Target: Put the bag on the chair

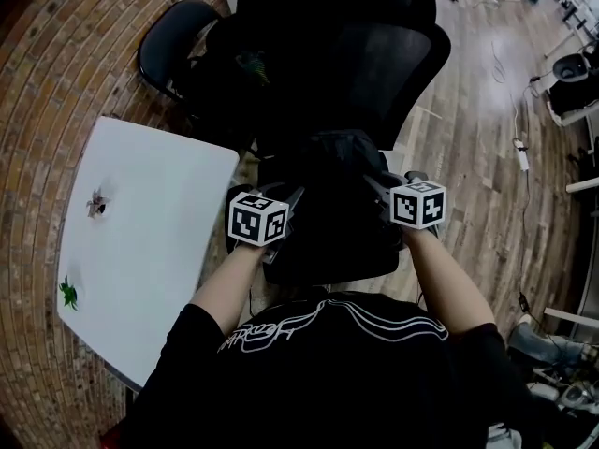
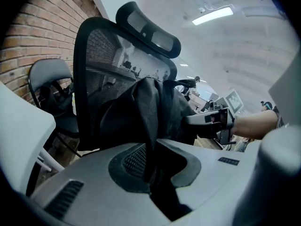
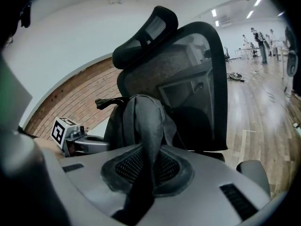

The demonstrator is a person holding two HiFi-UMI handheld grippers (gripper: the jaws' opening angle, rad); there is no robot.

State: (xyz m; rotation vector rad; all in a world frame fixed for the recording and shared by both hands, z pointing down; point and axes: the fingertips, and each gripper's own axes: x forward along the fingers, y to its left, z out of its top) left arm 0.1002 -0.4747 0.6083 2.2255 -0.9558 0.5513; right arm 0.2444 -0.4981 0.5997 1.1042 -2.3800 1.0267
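Note:
A black bag (image 1: pixel 328 218) hangs between my two grippers, just in front of a black mesh office chair (image 1: pixel 360 59). My left gripper (image 1: pixel 288 206) is shut on a dark strap of the bag (image 2: pixel 150 112), which runs down between its jaws. My right gripper (image 1: pixel 379 190) is shut on another strap at the bag's right side; in the right gripper view this grey strap (image 3: pixel 143 126) passes between the pads. The chair's backrest (image 3: pixel 193 65) and headrest (image 2: pixel 150 29) rise right behind the bag. The seat is hidden under the bag.
A white table (image 1: pixel 140 241) stands to my left with a small green thing (image 1: pixel 68 293) and a small dark thing (image 1: pixel 97 202) on it. A second dark chair (image 1: pixel 173 40) sits beyond it by the brick wall. Cables (image 1: pixel 519 152) lie on the wooden floor at right.

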